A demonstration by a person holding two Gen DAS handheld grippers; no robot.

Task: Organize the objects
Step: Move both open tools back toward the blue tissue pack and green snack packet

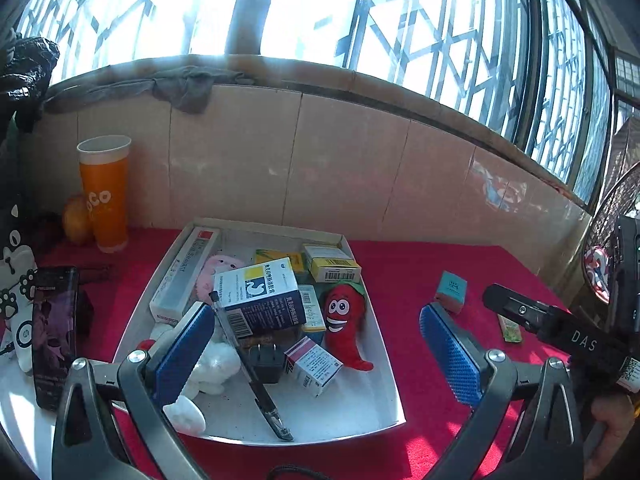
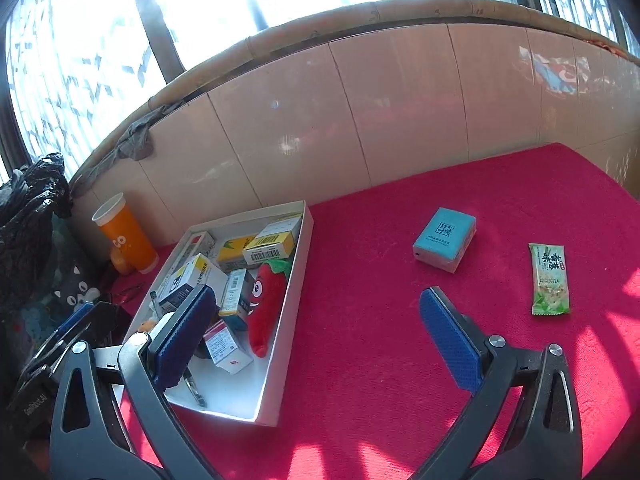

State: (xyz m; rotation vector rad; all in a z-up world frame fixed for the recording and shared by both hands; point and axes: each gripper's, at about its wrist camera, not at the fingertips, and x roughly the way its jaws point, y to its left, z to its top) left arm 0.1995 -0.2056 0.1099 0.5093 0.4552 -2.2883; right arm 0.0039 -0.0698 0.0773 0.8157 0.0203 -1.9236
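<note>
Both tongs, left [image 1: 316,344] and right [image 2: 318,340], gape empty; best bet is straddling the teal box [image 2: 445,239] squarely before closing.

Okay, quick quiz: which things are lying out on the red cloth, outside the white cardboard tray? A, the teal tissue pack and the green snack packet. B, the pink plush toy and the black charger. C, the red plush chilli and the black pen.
A: the teal tissue pack and green snack packet lie on the red cloth, beyond the white cardboard tray.
</note>
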